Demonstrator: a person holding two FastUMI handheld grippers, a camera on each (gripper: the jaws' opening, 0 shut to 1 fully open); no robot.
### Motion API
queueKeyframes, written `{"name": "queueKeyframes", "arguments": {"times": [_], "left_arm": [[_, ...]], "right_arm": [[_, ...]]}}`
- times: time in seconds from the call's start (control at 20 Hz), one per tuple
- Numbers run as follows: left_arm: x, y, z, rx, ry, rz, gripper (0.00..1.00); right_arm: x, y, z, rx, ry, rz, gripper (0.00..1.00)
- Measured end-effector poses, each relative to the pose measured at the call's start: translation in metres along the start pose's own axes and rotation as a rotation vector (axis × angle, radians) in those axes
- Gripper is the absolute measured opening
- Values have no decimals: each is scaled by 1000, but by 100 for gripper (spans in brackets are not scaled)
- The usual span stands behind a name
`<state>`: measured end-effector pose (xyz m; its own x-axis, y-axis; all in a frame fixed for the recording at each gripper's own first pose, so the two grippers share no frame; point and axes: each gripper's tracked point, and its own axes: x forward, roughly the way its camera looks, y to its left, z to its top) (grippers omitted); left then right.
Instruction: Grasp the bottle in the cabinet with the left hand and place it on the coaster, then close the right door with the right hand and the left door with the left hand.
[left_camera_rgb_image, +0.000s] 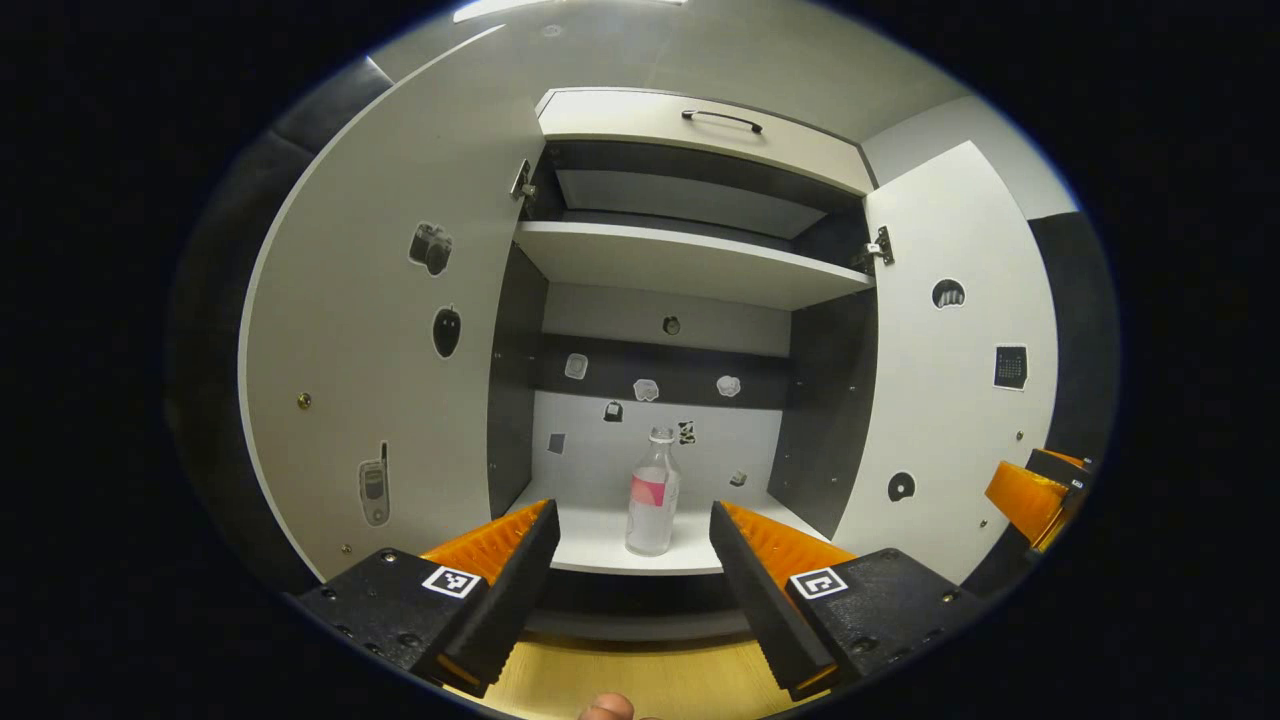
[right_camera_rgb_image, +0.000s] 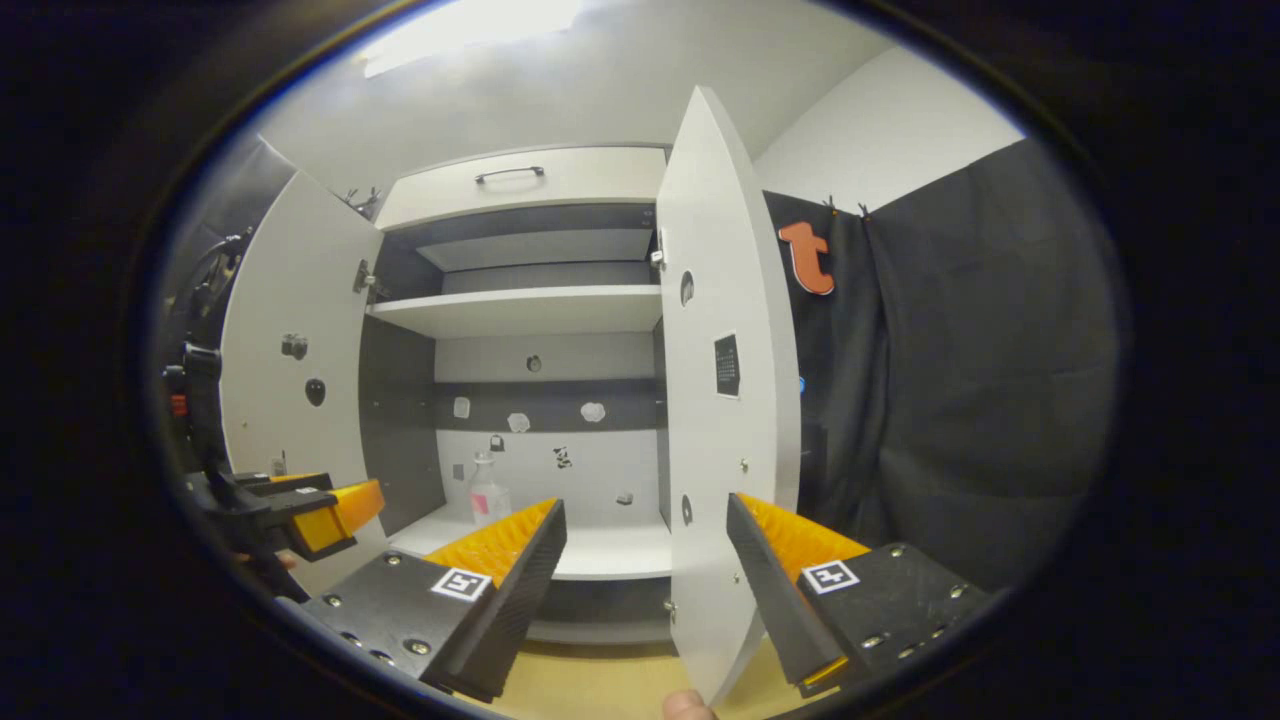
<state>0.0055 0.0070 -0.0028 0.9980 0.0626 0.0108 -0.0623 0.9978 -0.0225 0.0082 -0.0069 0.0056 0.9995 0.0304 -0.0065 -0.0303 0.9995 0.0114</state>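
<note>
From my left gripper (left_camera_rgb_image: 632, 560) I see its jaws spread wide and holding nothing, with the bottle (left_camera_rgb_image: 653, 495) framed between them at 12 o'clock, well beyond the tips. The bottle stands upright on the cabinet's lower shelf (left_camera_rgb_image: 600, 545), long axis vertical, cap pointing up, label band facing me. The left door (left_camera_rgb_image: 380, 370) swings out at 9 o'clock, the right door (left_camera_rgb_image: 950, 380) at 3 o'clock, both fully open. My right gripper (right_camera_rgb_image: 645, 560) also has its jaws wide and empty; the right door's edge sits between them, touching neither. In the right gripper view the bottle (right_camera_rgb_image: 486, 492) is at 11 o'clock on the shelf.
</note>
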Motion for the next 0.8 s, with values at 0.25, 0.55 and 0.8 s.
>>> {"name": "queueKeyframes", "arguments": {"times": [0.25,0.55,0.8], "left_arm": [[15,-6,0,32,-9,1,96],[78,-14,-2,85,5,-1,96],[143,-21,-19,88,36,-5,96]], "right_arm": [[-1,-3,3,-3,4,9,97],[-13,-16,9,4,-9,-36,97],[-23,-37,12,-22,-21,-119,93]]}}
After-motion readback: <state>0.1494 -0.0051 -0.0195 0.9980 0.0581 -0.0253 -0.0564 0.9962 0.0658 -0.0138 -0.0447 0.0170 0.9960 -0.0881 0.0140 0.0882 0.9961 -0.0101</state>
